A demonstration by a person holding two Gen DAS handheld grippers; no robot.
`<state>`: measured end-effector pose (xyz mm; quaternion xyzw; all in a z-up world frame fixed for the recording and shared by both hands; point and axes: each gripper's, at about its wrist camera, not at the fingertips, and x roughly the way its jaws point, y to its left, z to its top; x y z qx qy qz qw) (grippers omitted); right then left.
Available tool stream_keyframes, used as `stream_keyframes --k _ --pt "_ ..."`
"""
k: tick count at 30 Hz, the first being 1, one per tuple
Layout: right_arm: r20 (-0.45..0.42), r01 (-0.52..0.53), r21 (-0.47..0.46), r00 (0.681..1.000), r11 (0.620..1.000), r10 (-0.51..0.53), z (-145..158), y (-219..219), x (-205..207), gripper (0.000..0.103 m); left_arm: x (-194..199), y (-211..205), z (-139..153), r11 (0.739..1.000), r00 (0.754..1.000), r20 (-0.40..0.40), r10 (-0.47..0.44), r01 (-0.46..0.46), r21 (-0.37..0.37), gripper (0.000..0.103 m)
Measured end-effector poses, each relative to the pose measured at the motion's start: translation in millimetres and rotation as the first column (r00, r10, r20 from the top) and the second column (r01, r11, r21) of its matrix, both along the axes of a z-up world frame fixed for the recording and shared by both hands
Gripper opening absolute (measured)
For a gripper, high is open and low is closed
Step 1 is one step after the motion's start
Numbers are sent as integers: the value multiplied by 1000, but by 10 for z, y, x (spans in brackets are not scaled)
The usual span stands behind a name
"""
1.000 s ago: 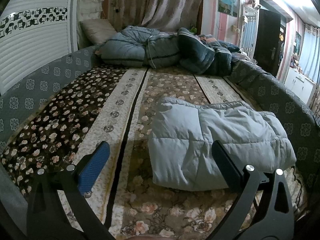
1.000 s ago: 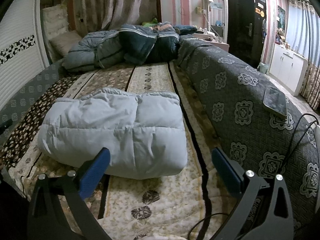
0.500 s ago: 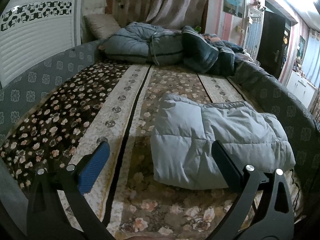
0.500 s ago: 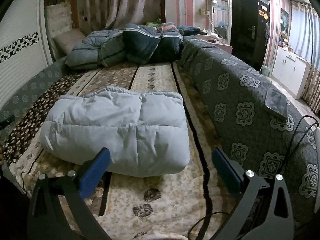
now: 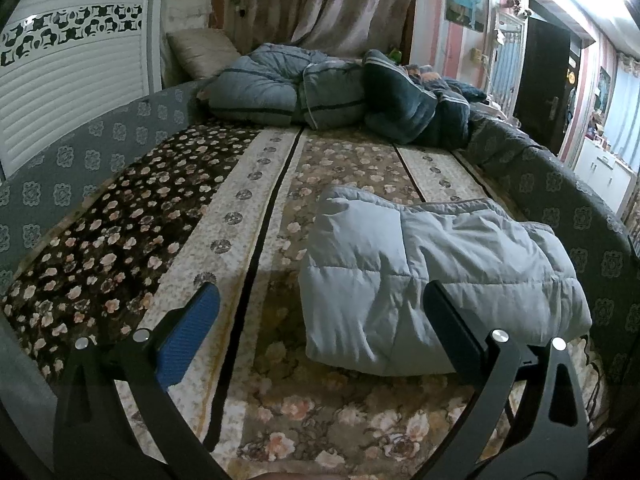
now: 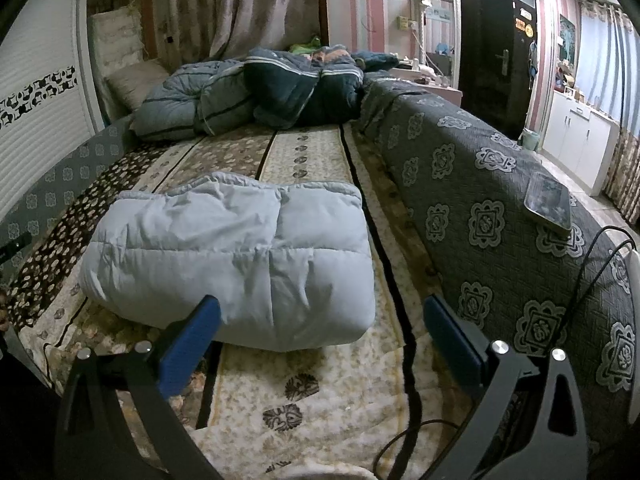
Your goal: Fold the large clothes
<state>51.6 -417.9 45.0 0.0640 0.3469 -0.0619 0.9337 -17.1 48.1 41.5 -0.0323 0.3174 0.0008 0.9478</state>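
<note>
A pale grey-blue padded jacket (image 5: pixel 424 276) lies folded into a thick rectangle on the flowered bed cover (image 5: pixel 248 216). In the left wrist view it sits right of centre, behind the right finger. My left gripper (image 5: pixel 320 320) hangs open above the bed's near end, holding nothing. In the right wrist view the folded jacket (image 6: pixel 240 256) lies left of centre, just beyond my left fingertip. My right gripper (image 6: pixel 320 320) is open and empty too, held short of the jacket's near edge.
Rumpled dark and grey quilts (image 6: pixel 260 88) and a pillow (image 5: pixel 200 52) are piled at the bed's far end. A grey patterned cover (image 6: pixel 500 208) drapes the right side, with a phone (image 6: pixel 548 204) on it and a black cable (image 6: pixel 592 280) nearby. White wardrobe doors (image 5: pixel 68 76) stand at left.
Both cameras have drifted slightly back and up, so the jacket sits a little lower and farther in each view. The jacket itself has not moved; both grippers stay open.
</note>
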Motion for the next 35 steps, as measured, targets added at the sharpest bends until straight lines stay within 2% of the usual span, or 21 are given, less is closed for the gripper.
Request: stream_keyframes --k 30,35 --pt "-11 21 -14 1000 1000 -21 17 177 -143 101 -167 59 81 1000 1000 31 -6 6 7 100" --pt "-12 21 -18 1000 1000 -21 15 181 -132 101 -176 102 90 1000 999 36 1 -1 -13 100"
